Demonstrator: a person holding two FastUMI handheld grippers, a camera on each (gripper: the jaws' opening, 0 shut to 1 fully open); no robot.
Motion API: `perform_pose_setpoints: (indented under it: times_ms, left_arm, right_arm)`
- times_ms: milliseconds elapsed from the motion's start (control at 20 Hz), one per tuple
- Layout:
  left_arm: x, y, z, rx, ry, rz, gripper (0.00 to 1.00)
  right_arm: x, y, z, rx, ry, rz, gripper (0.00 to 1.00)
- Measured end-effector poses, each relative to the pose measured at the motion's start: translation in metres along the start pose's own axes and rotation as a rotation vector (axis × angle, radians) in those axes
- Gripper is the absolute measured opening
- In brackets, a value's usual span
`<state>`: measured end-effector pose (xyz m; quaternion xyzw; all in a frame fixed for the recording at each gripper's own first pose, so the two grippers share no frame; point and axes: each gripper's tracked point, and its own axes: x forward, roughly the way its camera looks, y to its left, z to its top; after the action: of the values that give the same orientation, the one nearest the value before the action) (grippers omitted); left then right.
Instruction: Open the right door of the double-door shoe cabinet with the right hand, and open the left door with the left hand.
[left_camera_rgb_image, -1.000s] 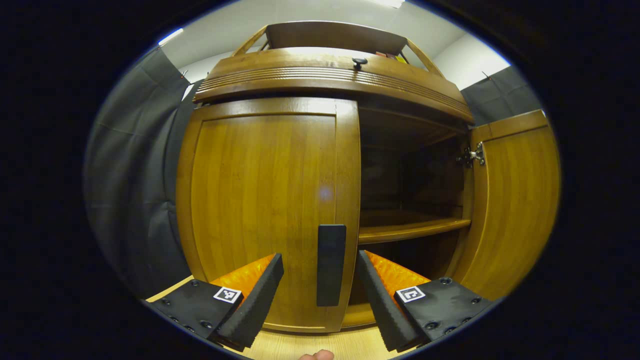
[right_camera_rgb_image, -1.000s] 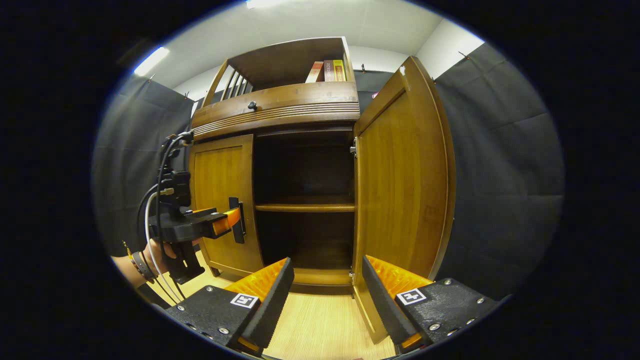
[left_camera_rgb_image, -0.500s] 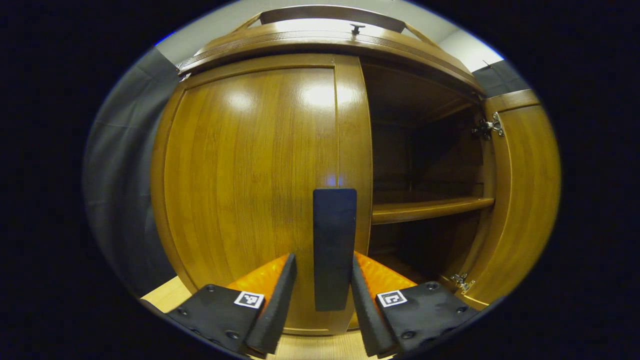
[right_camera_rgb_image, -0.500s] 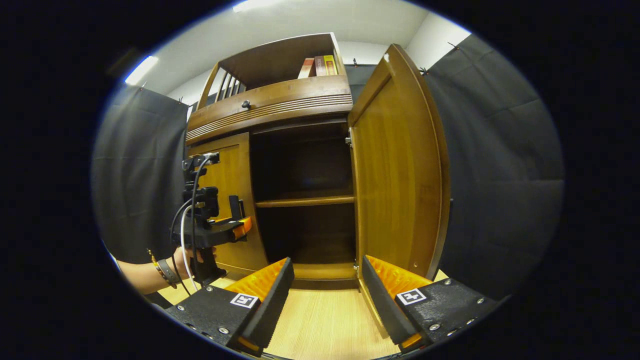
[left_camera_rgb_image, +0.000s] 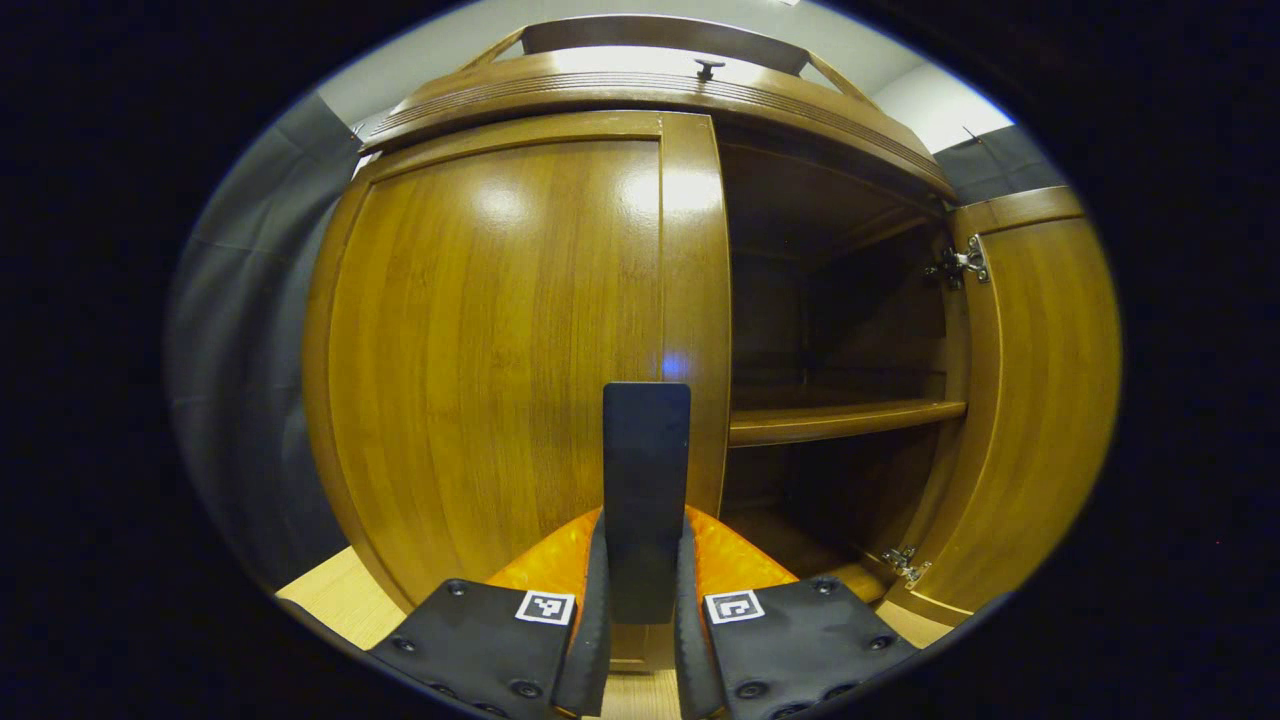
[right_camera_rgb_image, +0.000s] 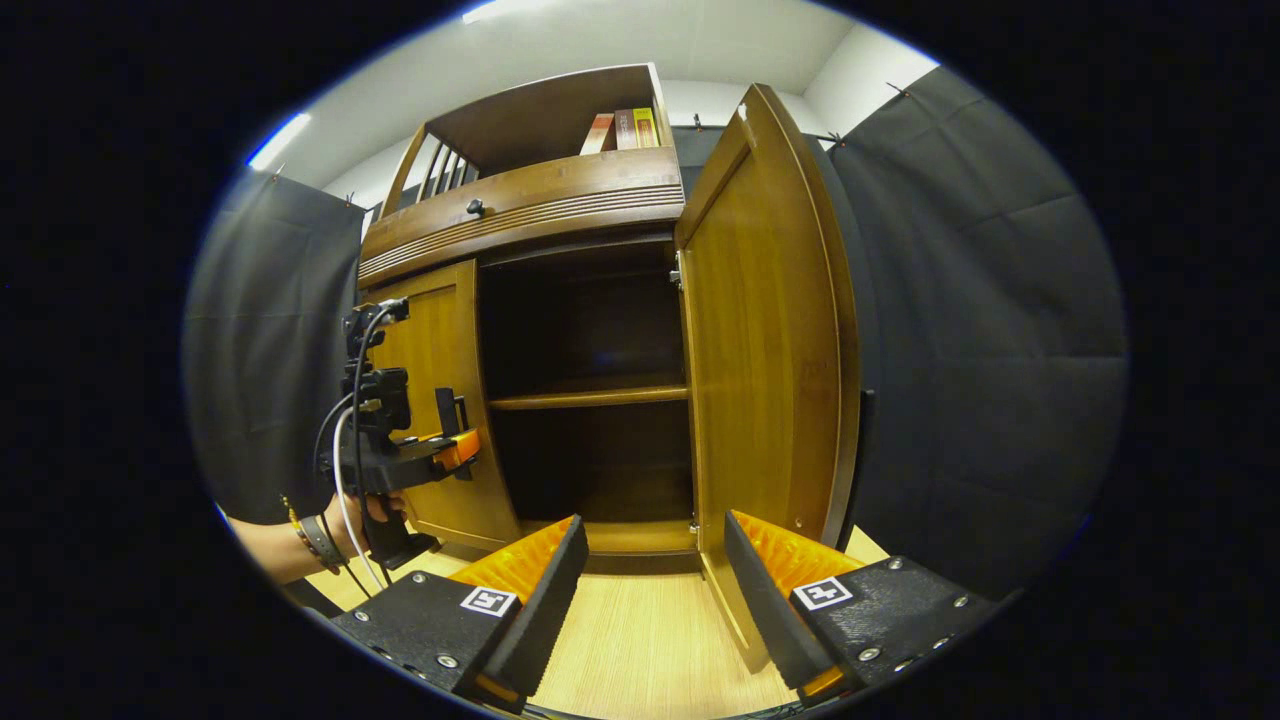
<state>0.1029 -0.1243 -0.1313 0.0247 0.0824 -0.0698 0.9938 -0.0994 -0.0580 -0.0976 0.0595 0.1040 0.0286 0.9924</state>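
The wooden shoe cabinet's left door (left_camera_rgb_image: 500, 350) stands closed, with a flat black handle (left_camera_rgb_image: 645, 490) near its right edge. My left gripper (left_camera_rgb_image: 642, 600) is shut on that handle, both pads pressing its lower part. The right door (left_camera_rgb_image: 1030, 400) is swung wide open, and dark shelves (left_camera_rgb_image: 840, 420) show inside. In the right gripper view the right door (right_camera_rgb_image: 770, 340) stands open just ahead, and my right gripper (right_camera_rgb_image: 650, 580) is open with nothing between its fingers, low over the floor. The left gripper (right_camera_rgb_image: 455, 450) and the hand holding it appear there at the left door's handle.
A drawer with a small knob (right_camera_rgb_image: 476, 208) runs above the doors, and books (right_camera_rgb_image: 620, 130) stand on the top shelf. Black cloth walls (right_camera_rgb_image: 980, 330) close in both sides. Light wooden floor (right_camera_rgb_image: 650, 640) lies before the cabinet.
My left gripper moved in on the left door's handle and shut on it. The right gripper drew back slightly from the open right door and stayed open.
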Motion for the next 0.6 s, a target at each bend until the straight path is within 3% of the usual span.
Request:
perform_pose_setpoints:
  times_ms: [250, 600]
  left_arm:
    - [-0.051, 0.008, -0.001, 0.005, 0.019, -0.026, 0.33]
    - [-0.137, 0.056, 0.002, 0.013, 0.012, 0.094, 0.33]
  right_arm:
    - [0.006, 0.014, -0.002, -0.015, 0.011, 0.047, 0.85]
    - [0.021, 0.042, 0.001, -0.009, 0.000, 0.118, 0.85]
